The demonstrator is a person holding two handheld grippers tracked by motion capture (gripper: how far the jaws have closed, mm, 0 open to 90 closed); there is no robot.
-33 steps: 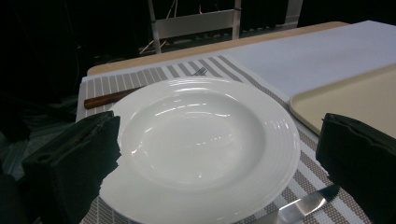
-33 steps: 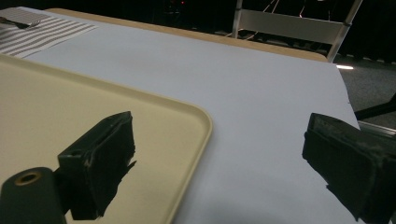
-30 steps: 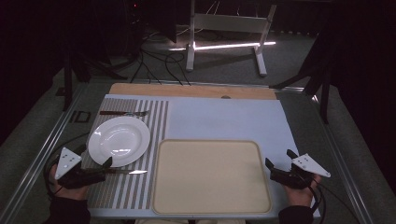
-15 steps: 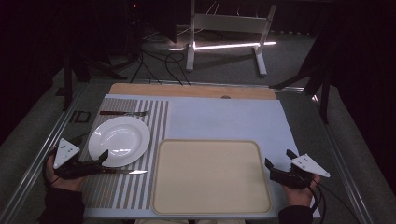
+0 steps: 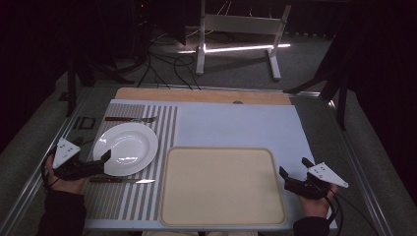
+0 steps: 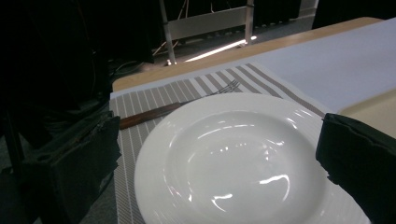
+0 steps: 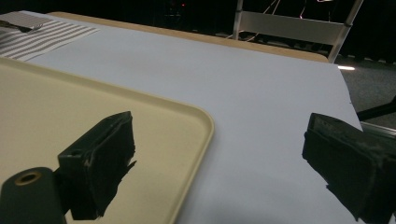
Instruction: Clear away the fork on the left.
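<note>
1. The surface carries a pale sheet, with a striped placemat laid over its left part.
2. A beige tray lies near the front edge, just right of the placemat's stripes and partly over them.
3. A white plate rests on the placemat, left of the tray and close to it; in the left gripper view it lies right before the jaws.
4. The left tongs are spread, one jaw either side of the plate's near rim, as the left gripper view shows; whether they touch the rim cannot be told.
5. The right tongs are spread too, low by the tray's right edge; in the right gripper view one jaw stands over the tray's corner and the other over the pale sheet.
6. A knife lies on the placemat just in front of the plate.
7. A fork lies on the placemat behind the plate.
</note>
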